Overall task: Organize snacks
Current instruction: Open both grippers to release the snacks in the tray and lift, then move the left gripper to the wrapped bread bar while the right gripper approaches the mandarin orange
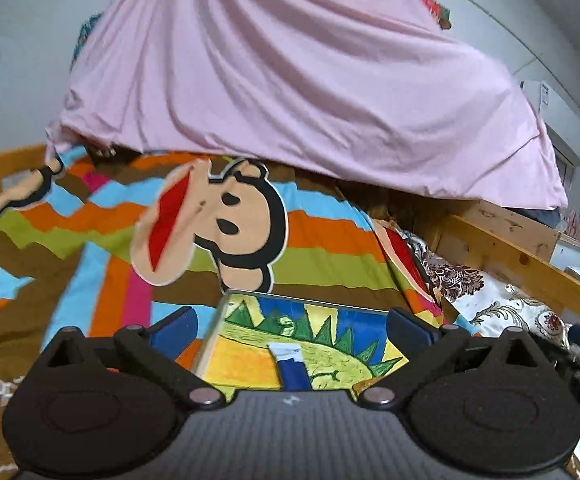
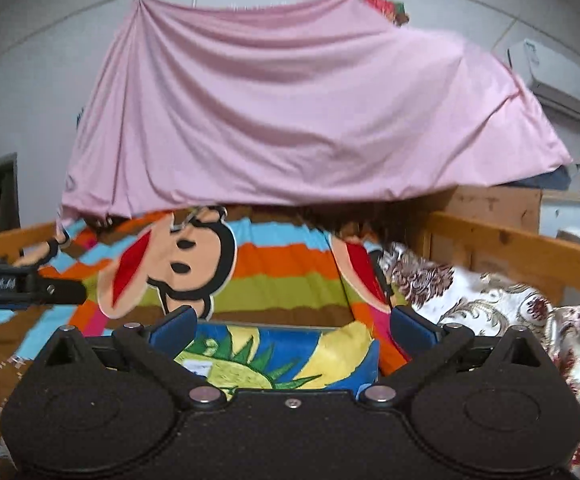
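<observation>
While the left wrist view shows the left gripper (image 1: 290, 326) with its blue-padded fingers (image 1: 177, 330) spread wide and pinching nothing, a box (image 1: 302, 344) printed with a crayon-style green spiky dinosaur on blue and yellow lies on the striped monkey-print bedspread (image 1: 310, 240) just ahead, between the fingers but apart from them — no lettering on it can be read. In the right wrist view the right gripper (image 2: 292, 326) is likewise spread and empty above the same box (image 2: 281, 354), pink sheet (image 2: 290, 112) draped behind, and the other gripper's black bar (image 2: 17, 286) at left bears small blurred white lettering.
</observation>
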`<state>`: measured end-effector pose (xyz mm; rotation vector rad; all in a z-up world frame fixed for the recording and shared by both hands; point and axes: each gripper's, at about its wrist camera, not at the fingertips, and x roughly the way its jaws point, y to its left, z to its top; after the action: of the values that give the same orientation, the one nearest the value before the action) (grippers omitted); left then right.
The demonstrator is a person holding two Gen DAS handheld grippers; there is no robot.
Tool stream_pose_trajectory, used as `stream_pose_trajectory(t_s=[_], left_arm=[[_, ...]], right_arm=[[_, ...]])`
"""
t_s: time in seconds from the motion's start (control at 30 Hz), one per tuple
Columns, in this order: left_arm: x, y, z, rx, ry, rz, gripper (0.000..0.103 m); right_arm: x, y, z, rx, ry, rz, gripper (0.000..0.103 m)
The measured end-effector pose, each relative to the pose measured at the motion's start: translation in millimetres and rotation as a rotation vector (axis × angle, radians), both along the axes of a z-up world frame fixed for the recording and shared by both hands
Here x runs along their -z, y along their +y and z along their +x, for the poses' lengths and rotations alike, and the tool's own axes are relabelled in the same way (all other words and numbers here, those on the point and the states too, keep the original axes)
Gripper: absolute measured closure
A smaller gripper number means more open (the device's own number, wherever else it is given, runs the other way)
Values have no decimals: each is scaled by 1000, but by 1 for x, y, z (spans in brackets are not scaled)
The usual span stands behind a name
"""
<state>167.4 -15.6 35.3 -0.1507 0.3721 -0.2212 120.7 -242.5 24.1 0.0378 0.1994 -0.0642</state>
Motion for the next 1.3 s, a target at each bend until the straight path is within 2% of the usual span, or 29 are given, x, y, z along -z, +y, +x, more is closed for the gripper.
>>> stream_pose_trajectory(t_s=[0.1, 0.3, 0.63, 0.83, 1.0, 1.3], left_arm=[[1, 5, -29, 4, -14, 29, 1], [5, 4, -75, 51, 13, 105, 0], [22, 4, -134, 137, 105, 236, 0], [30, -5, -148, 173, 149, 321, 0], [44, -12, -143, 214, 239, 372, 0], [50, -7, -138, 165, 293, 394, 0]], right_arm=[[-5, 1, -25, 1, -10, 23, 1], [-4, 6, -73, 4, 23, 31, 1], [6, 19, -134, 21, 151, 51, 1], [19, 36, -145, 11, 262, -12, 1], [33, 46, -138, 4, 376, -55, 1], [42, 48, -128, -3, 439, -55, 1]])
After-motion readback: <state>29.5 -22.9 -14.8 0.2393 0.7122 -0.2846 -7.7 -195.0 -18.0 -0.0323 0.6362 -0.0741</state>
